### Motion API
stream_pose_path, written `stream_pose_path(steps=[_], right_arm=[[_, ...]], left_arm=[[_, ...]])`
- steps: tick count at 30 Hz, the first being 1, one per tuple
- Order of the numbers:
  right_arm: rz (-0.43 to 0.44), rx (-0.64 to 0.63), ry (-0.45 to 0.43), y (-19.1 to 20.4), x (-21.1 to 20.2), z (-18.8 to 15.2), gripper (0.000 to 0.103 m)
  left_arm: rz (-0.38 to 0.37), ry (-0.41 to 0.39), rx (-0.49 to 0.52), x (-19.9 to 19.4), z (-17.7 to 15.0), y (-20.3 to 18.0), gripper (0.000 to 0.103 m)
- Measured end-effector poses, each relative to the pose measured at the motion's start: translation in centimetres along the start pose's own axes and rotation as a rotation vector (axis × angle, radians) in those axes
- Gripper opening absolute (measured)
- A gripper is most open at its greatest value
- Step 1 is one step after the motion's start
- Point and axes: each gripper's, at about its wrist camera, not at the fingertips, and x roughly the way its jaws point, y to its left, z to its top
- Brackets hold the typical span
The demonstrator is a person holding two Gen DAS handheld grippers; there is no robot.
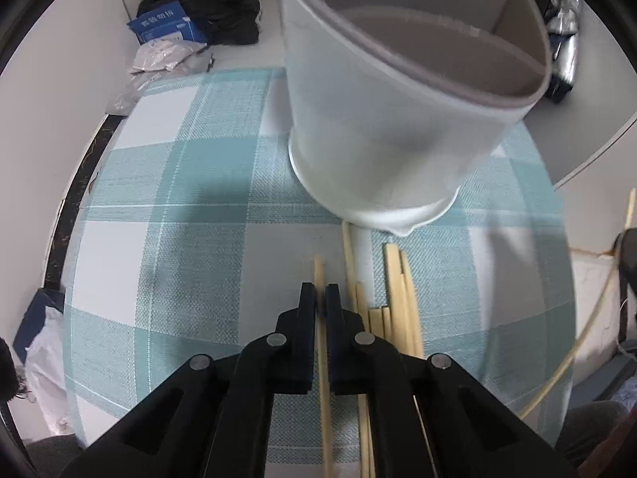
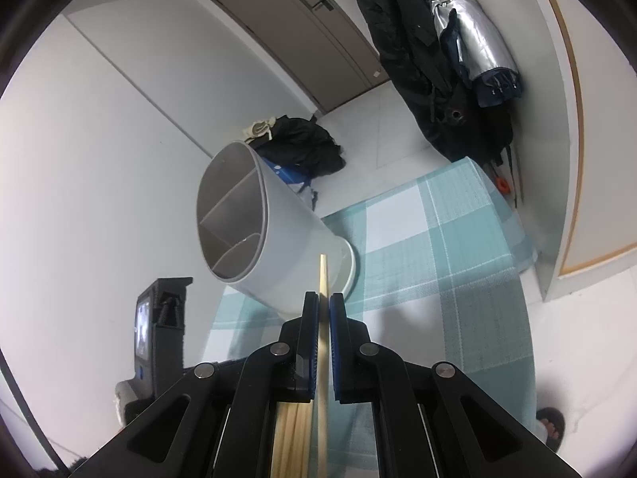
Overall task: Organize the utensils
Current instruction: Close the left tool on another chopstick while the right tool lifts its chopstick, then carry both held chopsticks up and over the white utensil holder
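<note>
With the left tool [image 1: 319, 298] pinching one chopstick [image 1: 318, 275] low in frame beside the loose pile [image 1: 392, 302] on the tabletop [image 1: 191, 207] and the right tool [image 2: 324, 306] clamping another chopstick [image 2: 323, 275], either thin stick could pivot and miss the divided holder [image 1: 398, 119] above.

Pale wooden chopsticks [image 1: 394, 279] lie on a teal-and-white checked tablecloth [image 1: 179, 207] beside a white-grey holder [image 1: 382, 119].

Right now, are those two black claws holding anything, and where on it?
Yes, both. The left gripper pinches one wooden chopstick near its far tip. The right gripper clamps another chopstick, also near its tip, which pokes out past the fingers.
</note>
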Motion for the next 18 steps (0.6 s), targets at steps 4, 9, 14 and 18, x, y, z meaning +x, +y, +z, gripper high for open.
stream_pose_path(steps=[4, 9, 14, 18], right_arm=[[-0.004, -0.043, -0.013, 0.9, -0.4, -0.4, 0.005], [-0.032, -0.156, -0.067, 3.1, -1.5, -0.9, 0.005], [-0.025, -0.286, -0.181, 6.2, -3.5, -1.8, 0.005], [-0.036, -0.337, -0.214, 7.8, -3.6, -2.2, 0.004]], left_arm=[[-0.046, -0.109, 0.002, -3.2, -0.4, 0.0, 0.001], [-0.173, -0.329, 0.012, -9.6, -2.4, -0.3, 0.0], [-0.21, -0.468, 0.075, -13.4, -4.7, -1.2, 0.0], [-0.217, -0.466, 0.072, -12.6, -3.9, -0.3, 0.0]])
